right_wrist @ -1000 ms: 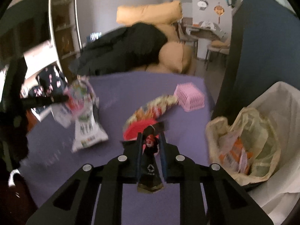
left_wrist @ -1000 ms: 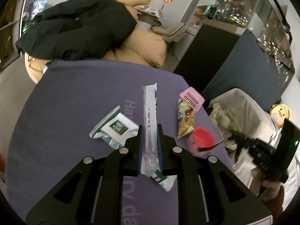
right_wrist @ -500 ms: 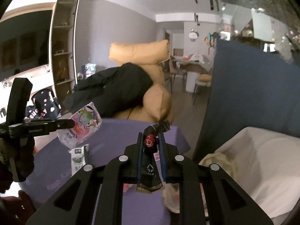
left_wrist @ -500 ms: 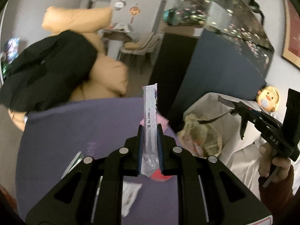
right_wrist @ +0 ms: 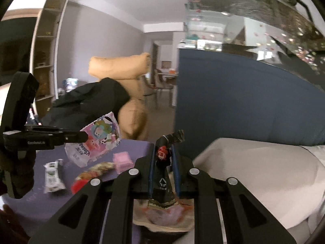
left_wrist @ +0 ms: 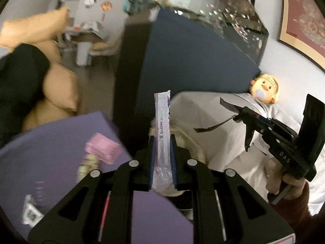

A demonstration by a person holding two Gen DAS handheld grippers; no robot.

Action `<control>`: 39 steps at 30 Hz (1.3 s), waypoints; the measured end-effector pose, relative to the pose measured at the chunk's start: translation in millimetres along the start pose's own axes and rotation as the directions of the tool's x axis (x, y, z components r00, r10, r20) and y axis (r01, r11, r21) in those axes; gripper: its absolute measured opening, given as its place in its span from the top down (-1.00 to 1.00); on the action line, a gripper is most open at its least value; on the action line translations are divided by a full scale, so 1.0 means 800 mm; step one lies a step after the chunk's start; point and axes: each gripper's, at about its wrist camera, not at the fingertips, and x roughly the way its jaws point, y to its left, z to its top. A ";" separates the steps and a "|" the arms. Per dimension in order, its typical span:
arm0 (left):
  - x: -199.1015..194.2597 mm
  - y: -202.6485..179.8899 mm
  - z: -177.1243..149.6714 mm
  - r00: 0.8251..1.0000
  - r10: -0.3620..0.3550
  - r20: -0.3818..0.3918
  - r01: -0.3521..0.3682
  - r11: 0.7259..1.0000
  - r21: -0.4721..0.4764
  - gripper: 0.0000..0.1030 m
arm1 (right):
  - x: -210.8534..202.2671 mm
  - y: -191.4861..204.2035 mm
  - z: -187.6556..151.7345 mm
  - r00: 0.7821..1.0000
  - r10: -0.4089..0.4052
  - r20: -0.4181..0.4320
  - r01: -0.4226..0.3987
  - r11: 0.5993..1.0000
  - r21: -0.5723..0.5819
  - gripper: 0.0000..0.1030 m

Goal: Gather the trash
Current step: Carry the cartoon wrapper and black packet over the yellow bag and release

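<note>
My left gripper (left_wrist: 161,140) is shut on a long white and pink snack wrapper (left_wrist: 162,126), held upright in the air over the table's right edge. From the right wrist view the same wrapper (right_wrist: 95,142) shows its cartoon print. My right gripper (right_wrist: 163,148) is shut on a black wrapper with a red logo (right_wrist: 162,162), held above the white-lined trash bin (right_wrist: 254,172), which holds a crumpled bag of trash (right_wrist: 162,217). In the left wrist view the right gripper (left_wrist: 241,113) hangs over the bin (left_wrist: 203,109).
On the purple table (left_wrist: 50,142) lie a pink comb-like item (left_wrist: 103,150), a colourful snack bag (right_wrist: 95,170), a red piece (right_wrist: 78,185) and a green and white packet (right_wrist: 52,177). A dark blue cabinet (left_wrist: 193,57) stands behind the bin. An orange sofa with a black coat (right_wrist: 91,99) lies beyond.
Both grippers have lifted off the table and swung right toward the bin, each still holding its wrapper. The table trash stays where it lay.
</note>
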 end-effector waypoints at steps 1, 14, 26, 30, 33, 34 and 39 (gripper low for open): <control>0.017 -0.003 0.000 0.999 -0.028 -0.024 0.028 1.000 -0.008 0.75 | 0.000 -0.010 -0.005 1.000 -0.011 -0.004 0.011 1.000 0.012 0.69; 0.185 -0.023 -0.021 0.975 -0.062 -0.212 0.055 0.998 -0.040 0.23 | 0.012 -0.061 -0.040 0.994 -0.089 -0.055 0.093 0.993 0.067 0.69; 0.098 0.014 -0.050 0.981 0.117 -0.152 -0.121 0.992 -0.023 0.13 | 0.070 -0.044 -0.056 0.993 0.000 -0.114 0.013 0.994 0.110 0.69; 0.057 0.026 -0.065 0.978 0.152 -0.142 -0.156 0.988 -0.016 0.08 | 0.103 -0.028 -0.063 0.987 0.000 -0.160 0.015 0.995 0.094 0.68; 0.032 0.041 -0.081 0.972 0.180 -0.147 -0.186 0.982 -0.024 0.07 | 0.130 -0.020 -0.073 0.977 -0.012 -0.212 0.032 0.996 0.089 0.69; 0.026 0.046 -0.086 0.970 0.189 -0.153 -0.196 0.980 -0.030 0.07 | 0.138 -0.018 -0.078 0.973 -0.017 -0.232 0.039 0.995 0.091 0.68; -0.005 0.083 -0.113 0.956 0.241 -0.169 -0.258 0.962 -0.089 0.06 | 0.166 -0.018 -0.096 0.954 -0.023 -0.300 0.060 0.991 0.116 0.68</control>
